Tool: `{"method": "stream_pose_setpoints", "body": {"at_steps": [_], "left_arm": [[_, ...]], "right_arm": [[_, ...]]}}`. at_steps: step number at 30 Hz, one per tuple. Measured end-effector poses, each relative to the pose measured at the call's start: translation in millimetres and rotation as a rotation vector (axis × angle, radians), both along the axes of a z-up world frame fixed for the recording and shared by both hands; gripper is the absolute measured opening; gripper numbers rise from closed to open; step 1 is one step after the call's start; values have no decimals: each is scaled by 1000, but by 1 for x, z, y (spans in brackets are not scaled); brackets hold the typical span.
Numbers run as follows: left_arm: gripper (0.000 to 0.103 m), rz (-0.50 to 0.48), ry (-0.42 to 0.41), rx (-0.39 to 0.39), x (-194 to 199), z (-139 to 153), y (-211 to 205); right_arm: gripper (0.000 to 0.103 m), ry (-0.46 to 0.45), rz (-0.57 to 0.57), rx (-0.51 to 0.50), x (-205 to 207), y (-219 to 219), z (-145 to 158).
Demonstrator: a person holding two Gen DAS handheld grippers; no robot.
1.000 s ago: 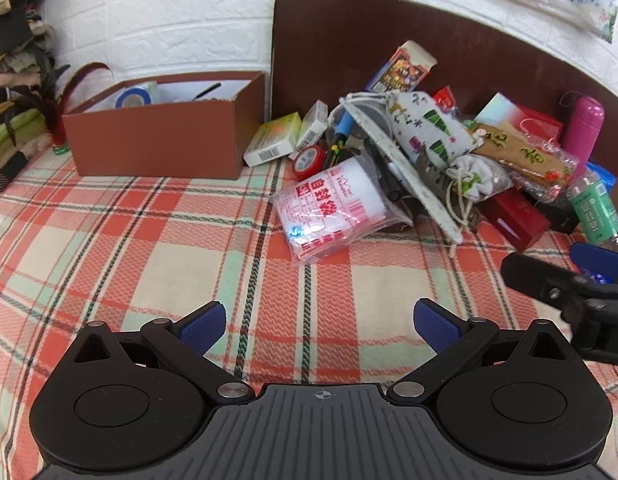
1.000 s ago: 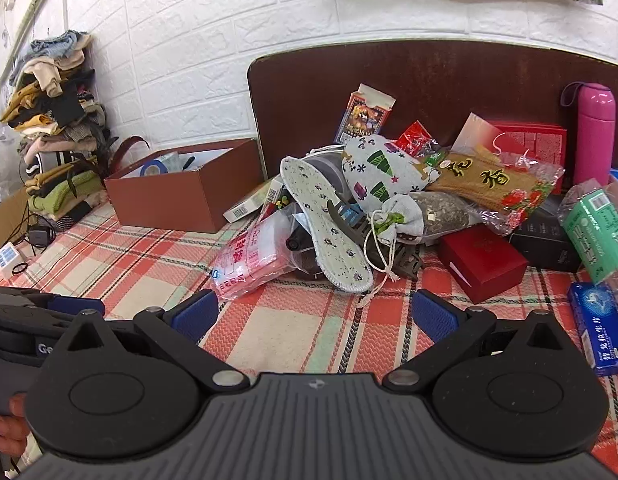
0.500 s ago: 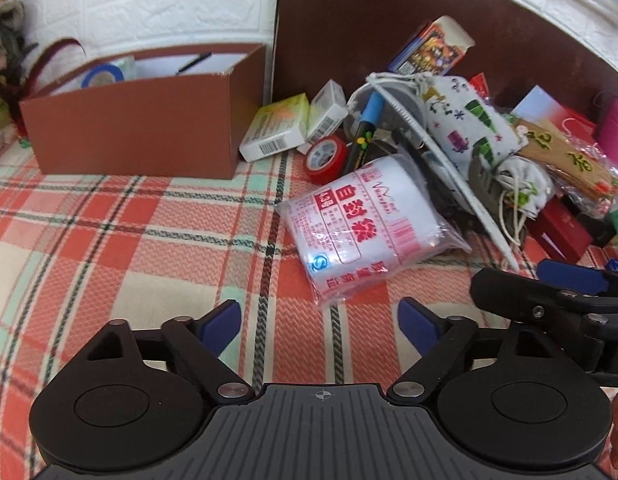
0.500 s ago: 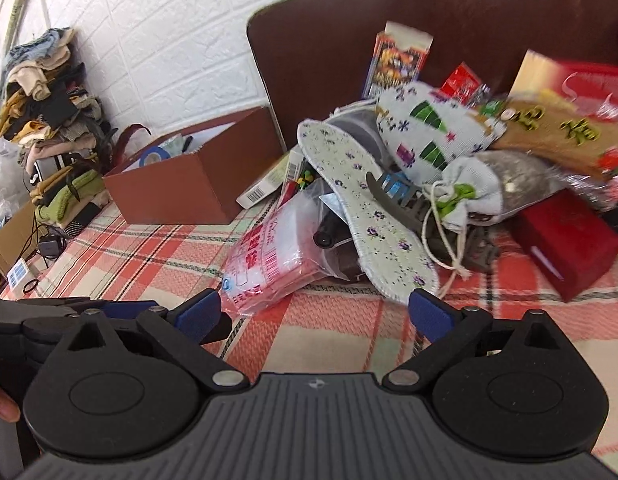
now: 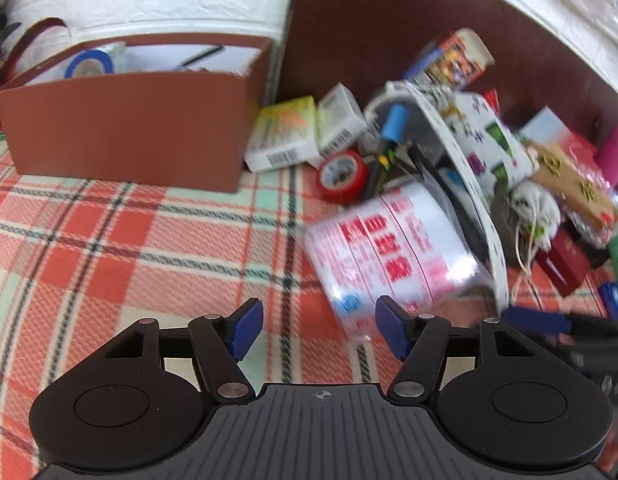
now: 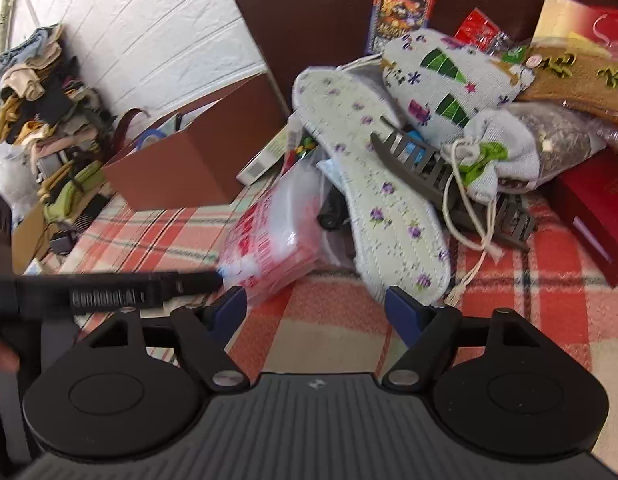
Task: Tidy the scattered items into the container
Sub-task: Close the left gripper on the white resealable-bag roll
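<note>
A clear bag of white sachets with red print [image 5: 393, 264] lies at the near edge of a pile of scattered items. My left gripper [image 5: 319, 330] is open, and its right finger is close to the bag's lower corner. The brown cardboard box [image 5: 125, 128] stands at the back left, with a blue tape roll and paper inside. My right gripper [image 6: 315, 310] is open with nothing between its fingers, just short of a flowered insole [image 6: 385, 208]. The bag [image 6: 277, 236] is to its left. The left gripper [image 6: 109, 292] reaches in from the left, its tip at the bag.
The pile holds a red tape roll [image 5: 343, 174], two small cartons [image 5: 285, 136], a tree-print pouch [image 6: 449, 76], a drawstring bag [image 6: 493, 156], a dark comb-like rack [image 6: 449, 176] and a red box [image 6: 597, 208]. A brown headboard stands behind. Folded clothes [image 6: 37, 92] are stacked far left.
Both grippers have moved forward to the pile and their jaws have narrowed somewhat. The left gripper has come up to the sachet bag.
</note>
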State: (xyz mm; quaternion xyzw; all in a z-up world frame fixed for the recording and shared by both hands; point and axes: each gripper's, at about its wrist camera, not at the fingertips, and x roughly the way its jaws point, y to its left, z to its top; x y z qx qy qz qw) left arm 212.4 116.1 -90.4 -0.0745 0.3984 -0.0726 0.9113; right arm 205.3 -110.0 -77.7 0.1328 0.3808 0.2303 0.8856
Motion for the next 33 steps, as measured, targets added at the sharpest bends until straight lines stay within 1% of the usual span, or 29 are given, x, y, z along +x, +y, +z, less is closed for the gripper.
{"method": "stream_pose_setpoints", "body": {"at_steps": [2, 4, 5, 9, 14, 16, 20, 21, 23, 24, 25, 26, 27, 29, 33], "left_arm": [[77, 0, -2, -12, 7, 2, 1], [77, -8, 4, -33, 16, 3, 1], [77, -18, 12, -49, 22, 3, 0], [78, -37, 22, -71, 43, 2, -4], [85, -47, 15, -82, 67, 5, -3], [85, -60, 11, -86, 74, 4, -3], [82, -91, 2, -102, 80, 2, -4], [81, -102, 1, -115, 80, 1, -4], [67, -135, -5, -151, 78, 0, -2], [63, -154, -9, -170, 76, 0, -1], [57, -167, -9, -181, 74, 0, -1], [53, -175, -9, -179, 71, 1, -1], [51, -186, -8, -171, 67, 2, -3], [44, -209, -7, -156, 60, 3, -7], [43, -255, -5, -125, 45, 7, -15]], "right_arm": [[76, 26, 19, 40, -1, 1, -3], [76, 49, 31, 74, -1, 4, -7], [76, 54, 33, 75, 0, 6, -9], [76, 33, 12, 37, 8, 14, -11], [76, 6, 13, 11, 18, 26, -14], [76, 5, 12, 16, 23, 30, -16], [75, -12, 1, 15, 28, 36, -19], [73, -17, -4, 12, 29, 37, -19], [62, -23, -11, 4, 30, 38, -20], [59, -20, -4, 11, 30, 37, -20], [51, -17, 4, 19, 30, 36, -20], [45, -13, 12, 28, 29, 36, -20], [43, -11, 15, 32, 27, 35, -19], [35, -16, 20, 30, 24, 34, -16], [28, -26, 11, 31, 18, 29, -11]]}}
